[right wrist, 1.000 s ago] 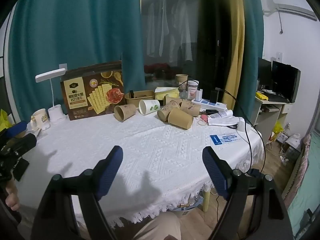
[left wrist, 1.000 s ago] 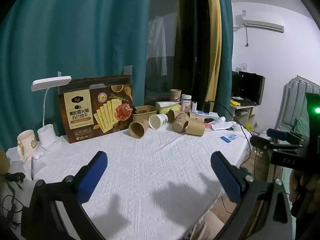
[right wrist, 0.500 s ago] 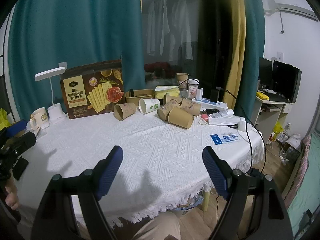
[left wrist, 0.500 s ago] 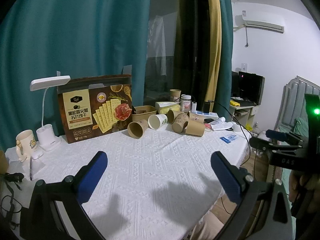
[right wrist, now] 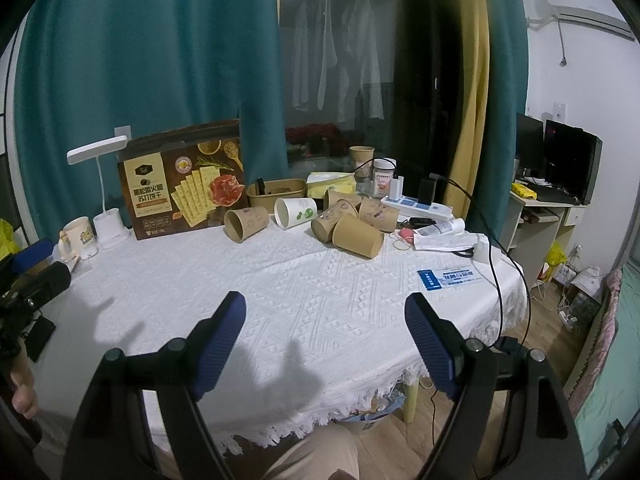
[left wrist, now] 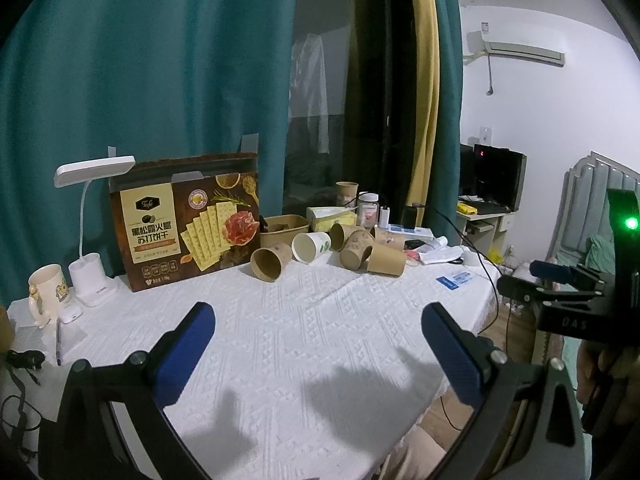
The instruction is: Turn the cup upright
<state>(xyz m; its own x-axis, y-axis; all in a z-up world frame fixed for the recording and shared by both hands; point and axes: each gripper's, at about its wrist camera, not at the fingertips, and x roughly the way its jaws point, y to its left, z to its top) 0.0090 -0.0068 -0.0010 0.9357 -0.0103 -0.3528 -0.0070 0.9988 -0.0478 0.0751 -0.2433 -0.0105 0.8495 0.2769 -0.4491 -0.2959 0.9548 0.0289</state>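
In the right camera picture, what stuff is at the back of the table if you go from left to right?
Mug → white desk lamp → cracker box → brown cup on its side → white cup on its side → power strip.

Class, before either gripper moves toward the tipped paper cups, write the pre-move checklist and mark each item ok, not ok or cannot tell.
1. Left gripper open and empty: ok.
2. Right gripper open and empty: ok.
3. Leftmost brown paper cup lying on its side, mouth toward us, free on its left: ok.
4. White paper cup with green print upright: not ok, it lies on its side.
5. White textured tablecloth between grippers and cups free of obstacles: ok.
6. Cups empty inside: cannot tell for all.
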